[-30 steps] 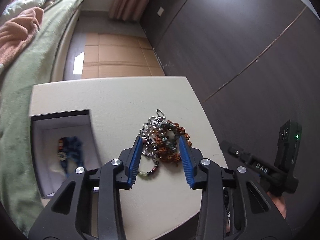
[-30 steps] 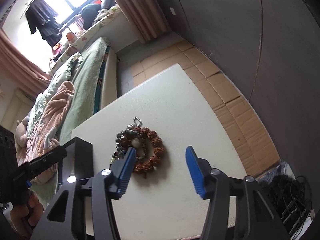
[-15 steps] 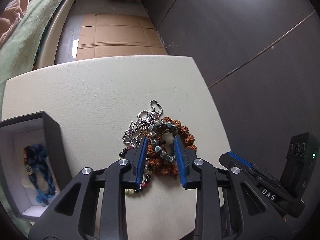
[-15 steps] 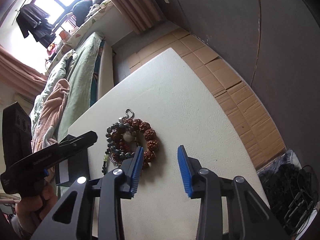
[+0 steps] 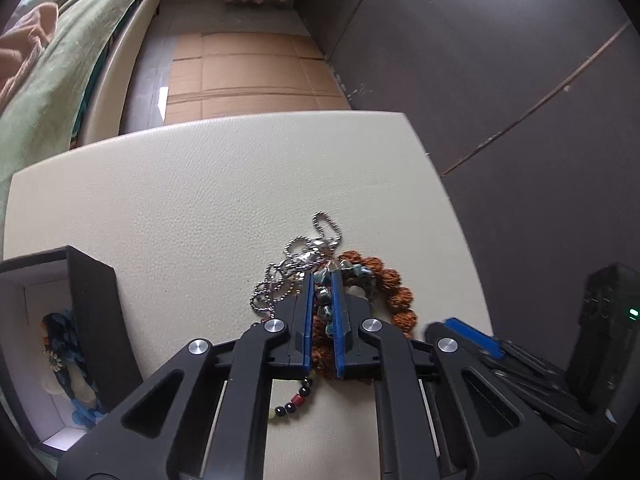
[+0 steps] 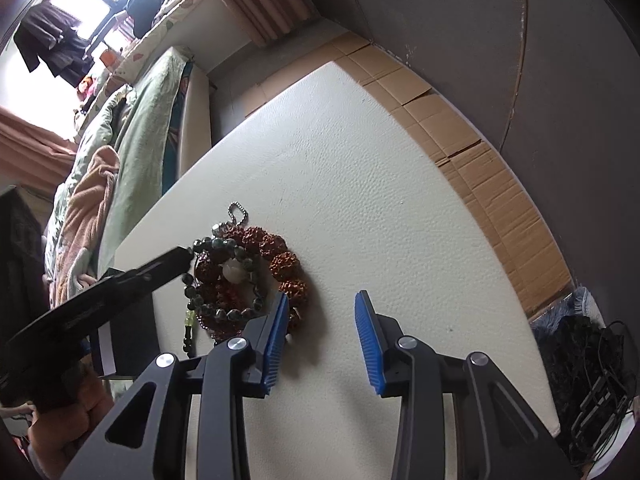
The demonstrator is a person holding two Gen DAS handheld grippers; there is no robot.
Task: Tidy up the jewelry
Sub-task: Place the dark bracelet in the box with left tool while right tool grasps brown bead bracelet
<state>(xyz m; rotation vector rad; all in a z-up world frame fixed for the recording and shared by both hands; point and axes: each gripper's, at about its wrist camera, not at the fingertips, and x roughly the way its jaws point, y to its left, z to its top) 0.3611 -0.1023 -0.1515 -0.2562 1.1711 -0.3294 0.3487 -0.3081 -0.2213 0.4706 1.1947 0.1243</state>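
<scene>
A cream, leather-grained table (image 5: 192, 200) carries everything. Toward its right edge lies a heap of jewelry: a silver ball chain (image 5: 298, 256), a brown knobbly-bead bracelet (image 6: 286, 264) and a grey-green bead bracelet (image 6: 224, 246) overlapping one another, with a strand of dark, red and pale beads (image 5: 294, 402) trailing toward the near edge. At the left edge stands an open black box (image 5: 90, 308) with a white lining.

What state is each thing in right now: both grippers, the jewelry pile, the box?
Left gripper: jaws shut on the green bead bracelet.
Right gripper: jaws open, holding nothing.
Rudraksha bracelet: lying on the table.
Silver chain: tangled in the pile.
Box: open, blue jewelry inside.
</scene>
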